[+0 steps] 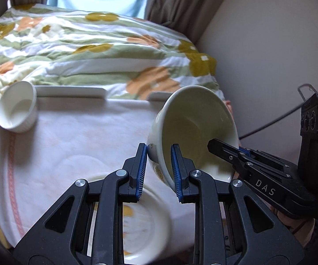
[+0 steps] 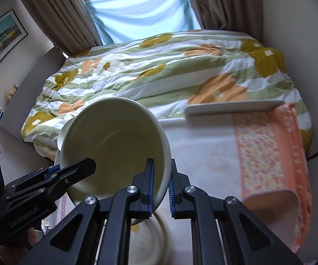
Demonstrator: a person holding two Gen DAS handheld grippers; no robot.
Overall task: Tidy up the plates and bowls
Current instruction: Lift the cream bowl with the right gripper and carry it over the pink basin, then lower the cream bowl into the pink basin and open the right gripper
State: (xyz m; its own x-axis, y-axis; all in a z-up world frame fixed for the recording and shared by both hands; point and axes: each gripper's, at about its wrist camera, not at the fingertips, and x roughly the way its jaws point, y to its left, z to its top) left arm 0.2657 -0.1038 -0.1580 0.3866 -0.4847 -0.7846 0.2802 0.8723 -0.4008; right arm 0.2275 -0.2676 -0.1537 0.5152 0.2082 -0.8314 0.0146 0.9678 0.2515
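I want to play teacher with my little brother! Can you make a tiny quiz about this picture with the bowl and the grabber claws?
1. True or false: both grippers pinch the big bowl's rim.
2. Below the lifted bowl lies: A) a plate, B) a fork, C) a book?
3. What colour is the small cup on the table?

Key: 1 true: left gripper, right gripper, big bowl. 2 A, plate. 3 white, small cup.

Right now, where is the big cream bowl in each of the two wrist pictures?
Left wrist view: the cream bowl is right of centre, tilted, its rim clamped by both grippers.
Right wrist view: the cream bowl is left of centre, tilted, gripped the same way.
Shared landmark: the floral quilt on the bed behind it.
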